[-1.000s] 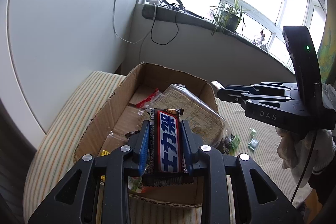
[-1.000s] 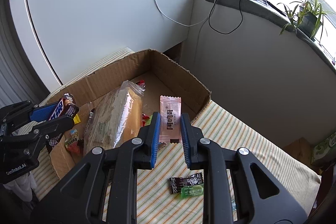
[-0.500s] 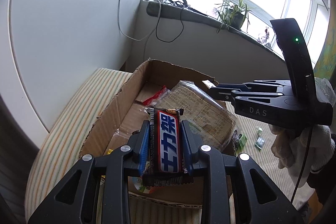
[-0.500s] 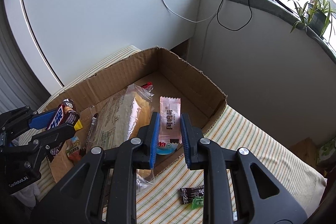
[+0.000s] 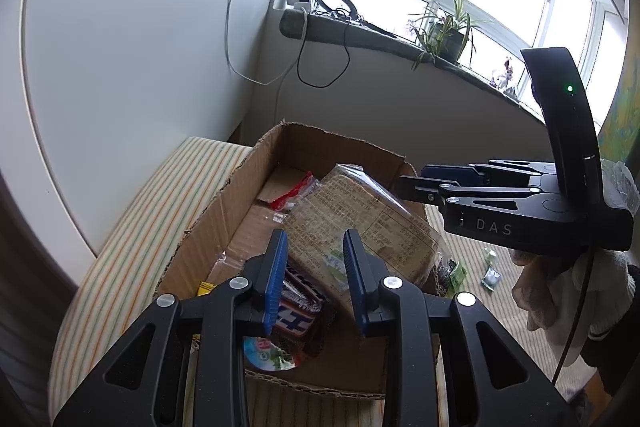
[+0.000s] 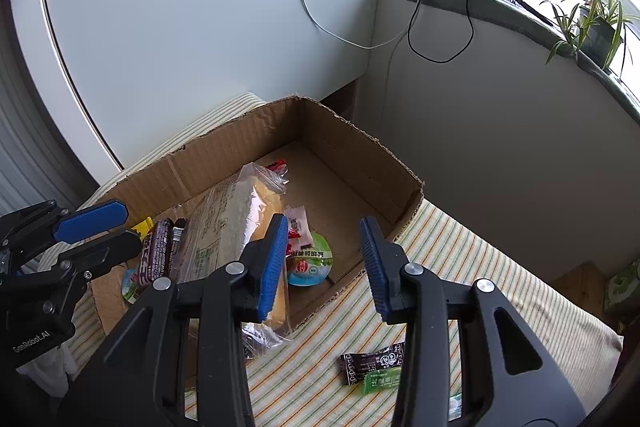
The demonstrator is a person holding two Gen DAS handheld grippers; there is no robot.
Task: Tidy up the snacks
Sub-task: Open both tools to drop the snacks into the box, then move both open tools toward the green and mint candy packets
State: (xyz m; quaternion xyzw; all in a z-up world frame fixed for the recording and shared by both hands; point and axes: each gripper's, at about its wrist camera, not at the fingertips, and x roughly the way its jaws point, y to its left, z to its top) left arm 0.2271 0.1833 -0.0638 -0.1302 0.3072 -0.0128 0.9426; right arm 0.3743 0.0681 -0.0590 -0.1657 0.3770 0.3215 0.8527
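An open cardboard box (image 5: 224, 195) (image 6: 360, 151) sits on a striped cushion. My left gripper (image 5: 314, 239) (image 6: 104, 237) hovers open over the box's near end, nothing between its pads. Below it, a dark chocolate bar (image 5: 298, 311) (image 6: 156, 255) lies in the box beside a bagged loaf (image 5: 360, 223) (image 6: 232, 219). My right gripper (image 6: 323, 227) (image 5: 416, 179) hangs over the box's right side; its jaws are opening and hold nothing. A pink packet (image 6: 299, 229) lies in the box beneath them, resting on a green-lidded jelly cup (image 6: 310, 265).
A black candy (image 6: 372, 359) and a green candy (image 6: 380, 381) lie on the striped cushion (image 6: 460, 259) outside the box. A red wrapper (image 5: 292, 191) lies deep in the box. A gloved hand (image 5: 560, 287) holds the right gripper. White wall and windowsill with cables stand behind.
The left jaws spread and the chocolate bar dropped into the box. The right jaws spread and the pink packet fell into the box onto the jelly cup.
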